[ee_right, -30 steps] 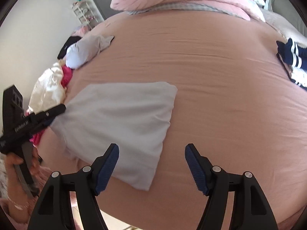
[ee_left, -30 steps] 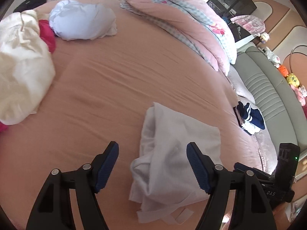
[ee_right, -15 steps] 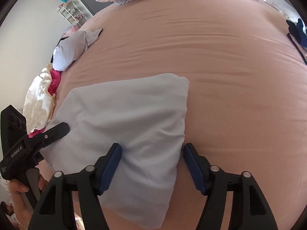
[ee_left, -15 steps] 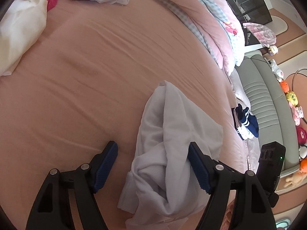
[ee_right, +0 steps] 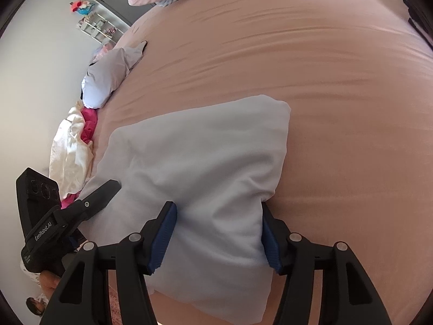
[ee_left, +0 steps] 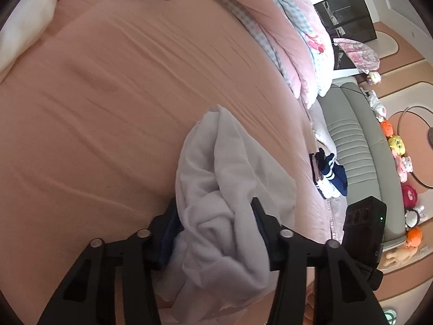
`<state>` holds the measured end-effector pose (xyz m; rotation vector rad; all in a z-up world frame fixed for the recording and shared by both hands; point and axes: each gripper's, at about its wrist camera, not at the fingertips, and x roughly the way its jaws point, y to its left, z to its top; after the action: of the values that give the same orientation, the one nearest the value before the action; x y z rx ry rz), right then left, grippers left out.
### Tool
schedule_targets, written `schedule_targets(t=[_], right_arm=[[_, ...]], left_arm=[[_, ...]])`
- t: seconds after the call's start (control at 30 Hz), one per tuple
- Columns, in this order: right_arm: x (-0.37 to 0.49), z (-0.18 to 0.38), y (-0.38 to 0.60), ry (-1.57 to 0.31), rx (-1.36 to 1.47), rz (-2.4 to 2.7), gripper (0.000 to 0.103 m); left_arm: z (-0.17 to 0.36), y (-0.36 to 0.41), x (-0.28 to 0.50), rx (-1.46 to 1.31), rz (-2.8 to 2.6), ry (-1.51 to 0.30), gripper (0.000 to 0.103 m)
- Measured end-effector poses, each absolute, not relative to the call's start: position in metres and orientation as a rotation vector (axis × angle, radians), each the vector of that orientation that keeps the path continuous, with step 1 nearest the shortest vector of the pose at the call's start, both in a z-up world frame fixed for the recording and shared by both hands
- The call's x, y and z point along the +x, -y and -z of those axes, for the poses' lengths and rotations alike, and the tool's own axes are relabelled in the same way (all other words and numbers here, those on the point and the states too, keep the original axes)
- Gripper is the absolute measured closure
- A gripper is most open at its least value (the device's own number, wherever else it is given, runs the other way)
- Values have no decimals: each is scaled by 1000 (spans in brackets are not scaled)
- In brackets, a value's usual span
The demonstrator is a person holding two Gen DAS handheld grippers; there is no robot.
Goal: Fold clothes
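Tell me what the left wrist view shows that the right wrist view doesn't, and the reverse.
Left wrist only: the folded navy garment with white stripes near the bed's edge, the grey ribbed sofa and the row of plush toys beyond it.

Right wrist only: the left gripper's black body seen from outside, and the white shelf rack by the wall.

Both: the pale grey folded garment between each gripper's blue pads, bunched at the left gripper and smooth at the right gripper, on the peach bedsheet; also the cream and pink clothes pile and rolled pink quilt.
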<state>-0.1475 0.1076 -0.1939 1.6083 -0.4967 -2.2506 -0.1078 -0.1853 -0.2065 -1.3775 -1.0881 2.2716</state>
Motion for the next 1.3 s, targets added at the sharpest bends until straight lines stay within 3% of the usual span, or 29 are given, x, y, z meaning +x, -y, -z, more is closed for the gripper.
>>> schedule_targets(t=[0.03, 0.17, 0.27, 0.4, 0.43, 0.47, 0.53, 0.63, 0.97, 1.03, 1.07, 1.1, 1.13, 1.17, 1.3], right_arm=[[-148, 194, -107, 502, 1611, 2262, 56], [-150, 195, -107, 539, 1621, 2310, 57], [-145, 203, -117, 599, 1611, 2274, 56], [-149, 202, -105, 508, 1632, 2261, 47], [-151, 201, -100, 474, 1635, 2266, 47], [-151, 200, -95, 433, 1632, 2278, 49], [-151, 197, -91, 439, 1618, 2276, 69], [-148, 192, -92, 476, 1601, 2272, 81], [-134, 174, -96, 421, 1595, 2327, 81], [-134, 178, -93, 366, 1633, 2341, 81], [-134, 181, -92, 337, 1652, 2347, 81], [-135, 183, -91, 309, 1671, 2353, 74], [-135, 187, -92, 309, 1690, 2351, 59], [-134, 192, -96, 350, 1703, 2336, 54], [-136, 201, -101, 394, 1684, 2261, 45]], left_arm=[[206, 185, -108, -1370, -2261, 1099, 66], [204, 188, -108, -1370, -2257, 1103, 67], [206, 183, -110, -1389, -2264, 1070, 52], [208, 175, -114, -1414, -2272, 1023, 52], [207, 174, -114, -1409, -2279, 1012, 56], [206, 174, -113, -1396, -2277, 1021, 62], [203, 175, -110, -1379, -2284, 1031, 66], [195, 170, -106, -1365, -2326, 984, 68], [165, 141, -91, -1340, -2495, 683, 69], [170, 145, -93, -1370, -2479, 730, 69], [172, 148, -94, -1385, -2470, 757, 69], [174, 151, -94, -1406, -2460, 761, 67], [176, 153, -94, -1427, -2451, 761, 63], [178, 156, -94, -1449, -2441, 761, 53], [184, 166, -92, -1521, -2396, 759, 33]])
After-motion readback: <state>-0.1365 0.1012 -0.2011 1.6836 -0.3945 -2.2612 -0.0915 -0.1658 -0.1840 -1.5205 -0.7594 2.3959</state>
